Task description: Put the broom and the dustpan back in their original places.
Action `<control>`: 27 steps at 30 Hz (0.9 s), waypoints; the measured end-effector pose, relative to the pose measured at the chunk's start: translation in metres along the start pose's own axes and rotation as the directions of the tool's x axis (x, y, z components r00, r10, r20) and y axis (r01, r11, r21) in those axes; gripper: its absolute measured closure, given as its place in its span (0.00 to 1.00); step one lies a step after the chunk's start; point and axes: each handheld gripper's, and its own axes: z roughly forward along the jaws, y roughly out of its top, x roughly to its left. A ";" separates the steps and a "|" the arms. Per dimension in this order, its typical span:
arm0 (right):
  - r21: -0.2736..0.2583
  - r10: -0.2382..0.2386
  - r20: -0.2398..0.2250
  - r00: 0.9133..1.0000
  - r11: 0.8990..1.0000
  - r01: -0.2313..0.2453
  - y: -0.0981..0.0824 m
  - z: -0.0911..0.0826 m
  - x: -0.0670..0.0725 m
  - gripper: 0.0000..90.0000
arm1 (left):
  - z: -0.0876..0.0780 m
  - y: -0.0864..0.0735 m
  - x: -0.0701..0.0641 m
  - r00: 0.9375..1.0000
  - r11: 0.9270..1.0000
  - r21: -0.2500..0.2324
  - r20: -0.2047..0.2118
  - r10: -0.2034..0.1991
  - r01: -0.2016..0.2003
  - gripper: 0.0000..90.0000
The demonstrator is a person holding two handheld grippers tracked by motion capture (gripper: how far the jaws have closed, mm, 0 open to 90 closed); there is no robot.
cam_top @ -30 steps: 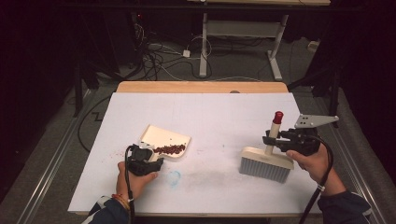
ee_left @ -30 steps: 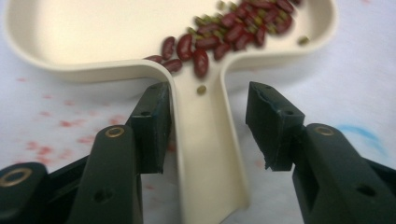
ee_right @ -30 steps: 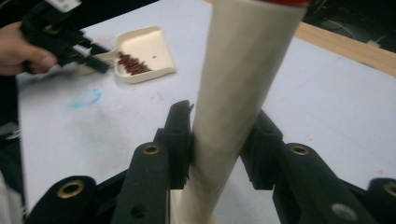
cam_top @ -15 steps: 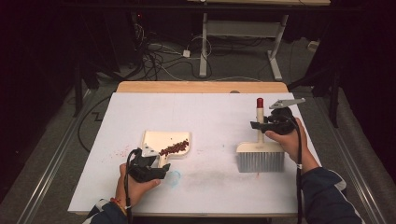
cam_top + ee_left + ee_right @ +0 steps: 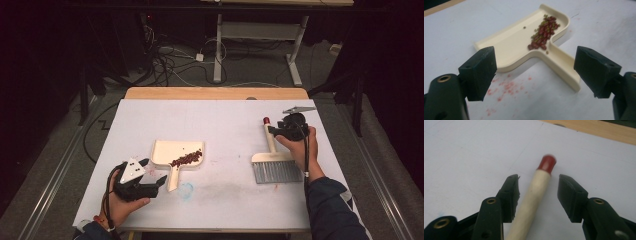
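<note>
**Dustpan and Brush: Both Released on the Table**

The cream dustpan [image 5: 177,156] lies flat left of centre in the high view, handle pointing toward the lower edge. A pile of dark red beans [image 5: 186,159] sits at the right rear of its tray. In the left gripper view the dustpan [image 5: 524,47] fills the upper centre, with the beans [image 5: 542,33] heaped where the tray meets the handle.

The left gripper [image 5: 157,172], at lower left of the high view, stands just beside the handle end. Its jaws have just been opening; they are spread wide, with the handle end between them and untouched.

The brush [image 5: 272,162] rests at right of centre, bristles toward the lower edge, red-tipped handle pointing up-frame. The right gripper [image 5: 272,131] sits at the handle. In the right gripper view the brush handle [image 5: 534,195] runs between the jaws, close against the left one and clear of the right. These jaws have also just been opening; the grip is released.

Red smudges [image 5: 504,87] mark the white table [image 5: 220,120] near the dustpan.
</note>
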 end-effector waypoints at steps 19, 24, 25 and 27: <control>-0.223 0.052 -0.046 0.998 0.973 -0.061 -0.003 -0.036 -0.013 0.47 | 0.011 -0.002 -0.012 0.997 0.996 0.045 0.027 0.078 -0.080 0.21; -0.239 0.025 -0.026 0.999 0.971 -0.031 0.000 -0.039 -0.006 0.45 | 0.013 -0.002 -0.013 0.995 0.994 0.051 0.035 0.090 -0.092 0.21; -0.238 0.017 -0.026 1.000 0.971 -0.023 0.000 -0.039 -0.005 0.44 | 0.013 -0.002 -0.013 0.995 0.994 0.053 0.036 0.089 -0.091 0.21; -0.239 0.006 -0.020 1.000 0.971 -0.011 0.001 -0.039 -0.003 0.42 | 0.013 -0.002 -0.013 0.996 0.994 0.056 0.033 0.088 -0.090 0.21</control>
